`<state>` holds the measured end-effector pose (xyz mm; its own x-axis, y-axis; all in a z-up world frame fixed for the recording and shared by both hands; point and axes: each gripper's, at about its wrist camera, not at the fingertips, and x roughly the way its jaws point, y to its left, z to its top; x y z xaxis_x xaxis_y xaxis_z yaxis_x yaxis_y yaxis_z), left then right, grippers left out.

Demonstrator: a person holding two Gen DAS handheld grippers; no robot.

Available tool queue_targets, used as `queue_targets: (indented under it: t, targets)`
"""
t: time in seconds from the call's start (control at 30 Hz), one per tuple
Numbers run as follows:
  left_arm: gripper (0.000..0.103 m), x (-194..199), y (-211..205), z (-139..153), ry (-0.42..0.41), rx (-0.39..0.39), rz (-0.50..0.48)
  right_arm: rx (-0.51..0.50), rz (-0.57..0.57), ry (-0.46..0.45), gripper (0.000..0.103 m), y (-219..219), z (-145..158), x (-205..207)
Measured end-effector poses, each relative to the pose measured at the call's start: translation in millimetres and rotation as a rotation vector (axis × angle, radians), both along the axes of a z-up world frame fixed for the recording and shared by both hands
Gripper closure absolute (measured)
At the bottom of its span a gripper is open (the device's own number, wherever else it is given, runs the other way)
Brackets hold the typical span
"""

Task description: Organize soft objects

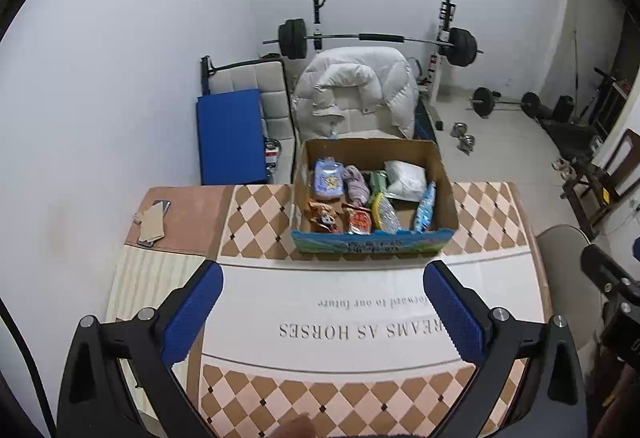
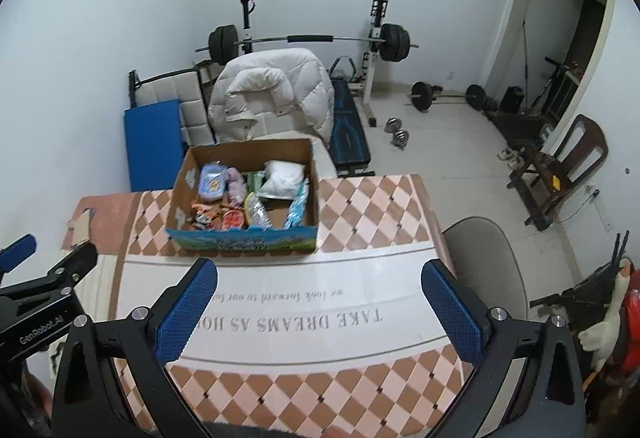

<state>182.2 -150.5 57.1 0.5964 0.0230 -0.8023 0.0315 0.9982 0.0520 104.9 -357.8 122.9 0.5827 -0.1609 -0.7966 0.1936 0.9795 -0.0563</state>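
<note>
Both grippers hang above the near part of the table, pointed down and forward at the cardboard box, and both are released. The left gripper has its blue pads spread wide with nothing between them but the printed table cover; the right gripper stands the same way, equally empty. Judged from this, neither is engaged in a pick, and the soft objects are all gathered in one place. The box sits toward the far edge of the table, roughly centred, its far wall overhanging or meeting that edge. Its open top faces the cameras, which probably explains the raised, tilted pose of both tools: it gives a clear look into the box. Counted contents, as far as they can be separated: one blue wipes pack at the far left, one pale purple cloth bundle beside it, one green packet, one white plastic bag at the far right, one long blue pouch against the right wall, one clear yellow-edged packet, and two orange-red snack packets along the near wall. That makes eight; anything buried below cannot be told. No soft object lies loose on the table cover. At the far left corner rest cardboard scraps, apart from the task.
</note>
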Motion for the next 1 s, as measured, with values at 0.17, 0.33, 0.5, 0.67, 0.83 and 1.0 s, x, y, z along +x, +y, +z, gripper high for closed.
queue_targets:
  t: [0.17, 0.33, 0.5, 0.67, 0.83, 1.0]
  targets:
    - [0.0, 17, 3, -3, -0.009, 0.004, 0.022, -0.028, -0.017, -0.03, 0.0, -5, -3, 20]
    - [0.0, 26, 4, 3, -0.041, 0.011, 0.033, -0.035, -0.01, -0.043, 0.0, -4, -1, 33]
    - [0.0, 32, 3, 9, -0.049, 0.003, 0.031, -0.03, 0.002, -0.055, 0.0, -3, 3, 43]
    - [0.0, 32, 2, 12, -0.052, -0.003, 0.024, -0.026, 0.013, -0.056, 0.0, -2, 5, 48]
    - [0.0, 33, 1, 13, -0.051, -0.004, 0.019, -0.028, 0.013, -0.057, 0.0, -1, 6, 49]
    - [0.0, 34, -1, 12, -0.035, -0.019, 0.009, -0.024, 0.02, -0.065, 0.0, -1, 8, 51]
